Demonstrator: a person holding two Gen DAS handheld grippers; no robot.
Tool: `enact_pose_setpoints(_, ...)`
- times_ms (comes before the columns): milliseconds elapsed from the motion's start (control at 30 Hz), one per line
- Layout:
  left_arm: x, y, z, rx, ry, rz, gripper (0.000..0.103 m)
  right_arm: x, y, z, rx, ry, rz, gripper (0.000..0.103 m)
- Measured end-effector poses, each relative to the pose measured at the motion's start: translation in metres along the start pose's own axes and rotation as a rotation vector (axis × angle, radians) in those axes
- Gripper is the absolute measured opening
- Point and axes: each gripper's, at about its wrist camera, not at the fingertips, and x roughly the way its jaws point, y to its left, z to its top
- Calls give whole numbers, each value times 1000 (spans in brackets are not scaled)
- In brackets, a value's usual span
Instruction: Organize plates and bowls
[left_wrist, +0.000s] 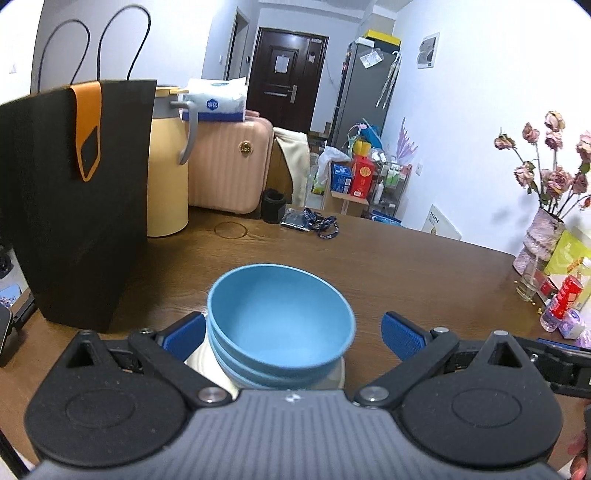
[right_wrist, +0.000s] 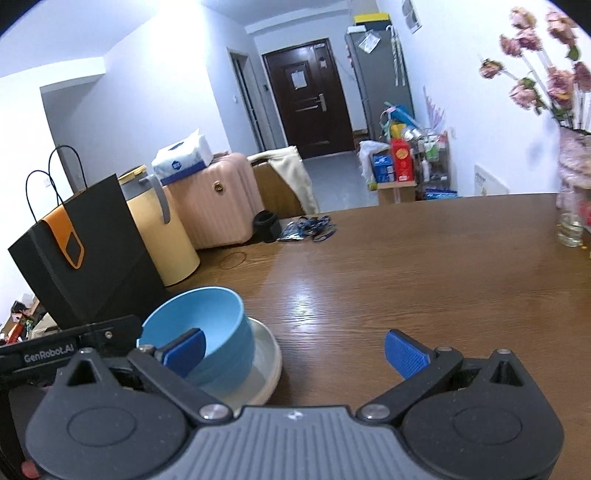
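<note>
A stack of blue bowls (left_wrist: 277, 314) stands on a white plate (left_wrist: 202, 365) on the brown wooden table (left_wrist: 406, 266). My left gripper (left_wrist: 293, 338) is open, its blue pads on either side of the stack; the left pad (left_wrist: 184, 336) is close against the bowls and the right pad stands apart. In the right wrist view the same blue bowls (right_wrist: 207, 317) and white plate (right_wrist: 267, 354) lie at the lower left. My right gripper (right_wrist: 295, 350) is open over bare table to the right of the plate, holding nothing. Its left pad (right_wrist: 184, 350) overlaps the bowls in the image.
A black paper bag (left_wrist: 74, 199), a yellow bucket (left_wrist: 166, 177) and a pink suitcase (left_wrist: 229, 162) line the table's left and back. A vase of dried flowers (left_wrist: 543, 236) and small bottles (left_wrist: 561, 302) stand at the right edge. A blue lanyard (left_wrist: 321, 221) lies at the back.
</note>
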Motion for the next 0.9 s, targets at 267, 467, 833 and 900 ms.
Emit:
enact_pose_setpoints(267,-45,-37,-32,44,-10,-10,103,-68,-36,-34,25,-48,-63,103)
enact_pose_setpoints(467,-81,-52,-59,68,-10,-21,103,-116,-53,-66,62,-68,-104,103)
enact_pose_setpoints(833,-129,-64,-100,75,-15,-47,103,-174,-57,-107,60,-73,-138,103)
enact_pose_setpoints(900,-133,-64,-106,71,-10,-50,103,-181,-57,-111,56,-75,-144,103)
